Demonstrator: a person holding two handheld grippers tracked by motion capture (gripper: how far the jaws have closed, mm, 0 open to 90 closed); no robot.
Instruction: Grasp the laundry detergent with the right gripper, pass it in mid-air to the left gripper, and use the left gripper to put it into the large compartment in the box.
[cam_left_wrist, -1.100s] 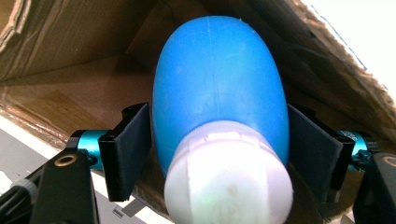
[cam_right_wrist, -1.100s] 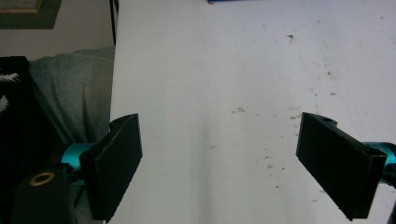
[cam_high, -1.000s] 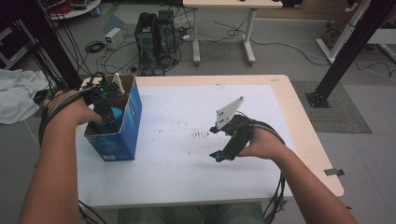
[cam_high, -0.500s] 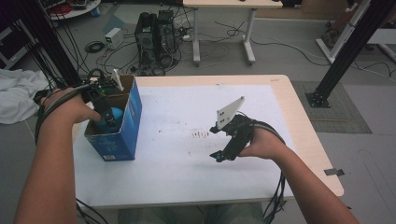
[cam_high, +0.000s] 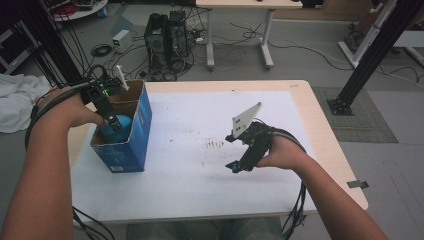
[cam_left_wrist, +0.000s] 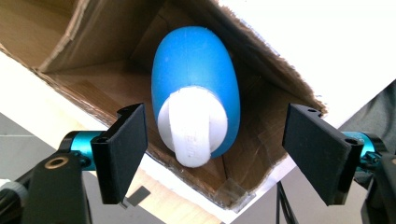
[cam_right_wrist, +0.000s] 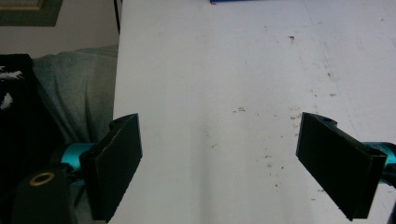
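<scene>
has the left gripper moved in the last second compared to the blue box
Yes. The left gripper has shifted from over the blue box's middle back toward its far end, beside the blue bottle; the box stayed put.

A white sheet (cam_high: 190, 150) covers the worktop (cam_high: 325, 145), speckled with dark marks just beyond the right fingers (cam_right_wrist: 343, 165). On the floor behind: a computer tower (cam_high: 167, 37) (cables around it), a second desk (cam_high: 240, 30).

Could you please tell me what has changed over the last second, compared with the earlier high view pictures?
The left gripper drew back a little toward the box's left edge, its jaws open around the blue object inside without holding it. Nothing was taken or let go. The box, the right gripper resting open on the table, and the right hand stayed put.
</scene>
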